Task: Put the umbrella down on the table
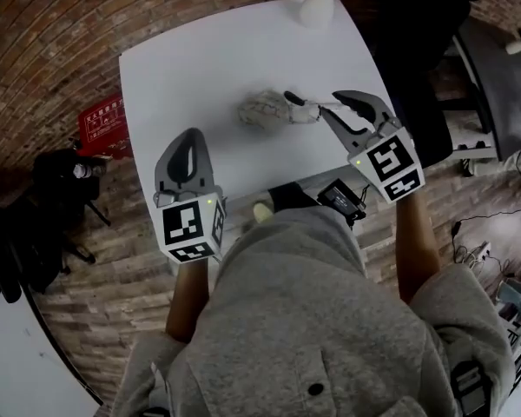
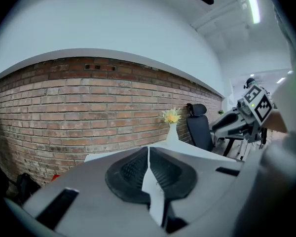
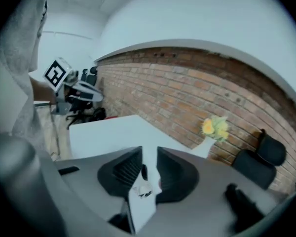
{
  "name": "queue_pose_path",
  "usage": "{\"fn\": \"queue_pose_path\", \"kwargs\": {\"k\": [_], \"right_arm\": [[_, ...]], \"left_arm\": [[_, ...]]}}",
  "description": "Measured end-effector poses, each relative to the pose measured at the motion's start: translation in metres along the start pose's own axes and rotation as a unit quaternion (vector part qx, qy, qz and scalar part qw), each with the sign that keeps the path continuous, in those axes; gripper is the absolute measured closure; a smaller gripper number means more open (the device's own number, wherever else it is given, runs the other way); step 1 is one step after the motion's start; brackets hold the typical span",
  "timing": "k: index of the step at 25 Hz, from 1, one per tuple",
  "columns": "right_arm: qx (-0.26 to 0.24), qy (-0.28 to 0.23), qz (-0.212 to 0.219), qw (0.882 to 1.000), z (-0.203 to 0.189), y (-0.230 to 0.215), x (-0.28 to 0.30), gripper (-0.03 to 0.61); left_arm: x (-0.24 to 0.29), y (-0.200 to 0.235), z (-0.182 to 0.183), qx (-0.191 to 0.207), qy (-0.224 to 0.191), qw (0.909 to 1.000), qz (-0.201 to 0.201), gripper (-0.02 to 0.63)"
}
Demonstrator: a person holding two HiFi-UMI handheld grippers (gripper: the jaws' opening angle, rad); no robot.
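At the left, the left gripper [image 1: 189, 139] hung over the near-left part of the white table [image 1: 182, 68]. Its jaws were closed tip to tip with nothing between them, and its own view looked across the tabletop towards the brick wall. From it the umbrella [image 1: 265, 109] lay at about one o'clock, well apart.

The umbrella was folded into a crumpled pale bundle and lay flat on the table, a little right of the middle, touching nothing else that I could see. Seen from over the person's head, its long axis ran nearly straight across, nine o'clock to three o'clock. The bundled canopy was at the nine o'clock end, and the handle [image 1: 302, 111] pointed to three o'clock, at the right gripper [image 1: 334, 107].

That gripper was plainly the nearer one. From its tips the handle lay at nine o'clock, just beside them in the head view, while the gripper itself pointed nearer ten o'clock, a little askew to the umbrella's line. Its jaws stood apart by a narrow gap, and no part of the umbrella showed in that gap. From above I could not tell how high it hung. Its own view looked out over the table towards the vase [image 3: 203, 148], not down on the handle, so I judged it clear of the umbrella. The umbrella seemed already put down. Any next move looked to turn on drawing off towards three o'clock without catching the handle.
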State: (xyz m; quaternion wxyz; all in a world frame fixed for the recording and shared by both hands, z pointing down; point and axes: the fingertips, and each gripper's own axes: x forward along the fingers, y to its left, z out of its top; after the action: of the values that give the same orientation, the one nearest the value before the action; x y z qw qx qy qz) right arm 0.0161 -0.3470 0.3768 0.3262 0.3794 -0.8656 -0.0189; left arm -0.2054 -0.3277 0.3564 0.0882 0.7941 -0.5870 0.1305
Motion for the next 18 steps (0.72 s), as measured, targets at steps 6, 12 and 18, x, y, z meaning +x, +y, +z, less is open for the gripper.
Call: {"fn": "queue_pose_path", "kwargs": {"k": [6, 12, 18], "right_arm": [[0.111, -0.141, -0.134, 0.975, 0.014, -0.024, -0.067, 0.532], [0.215, -0.190, -0.189, 0.939, 0.000, -0.037, -0.099, 0.532], [0.234, -0.209, -0.184, 0.932, -0.002, -0.029, -0.106, 0.531]], "left_arm": [[-0.025, -0.012, -0.002, 0.004, -0.010, 0.9999, -0.005, 0.592], [-0.038, -0.031, -0.003, 0.010, -0.016, 0.9998, -0.010, 0.592], [-0.051, -0.037, -0.005, 0.017, -0.021, 0.9996, -0.005, 0.592]]}}
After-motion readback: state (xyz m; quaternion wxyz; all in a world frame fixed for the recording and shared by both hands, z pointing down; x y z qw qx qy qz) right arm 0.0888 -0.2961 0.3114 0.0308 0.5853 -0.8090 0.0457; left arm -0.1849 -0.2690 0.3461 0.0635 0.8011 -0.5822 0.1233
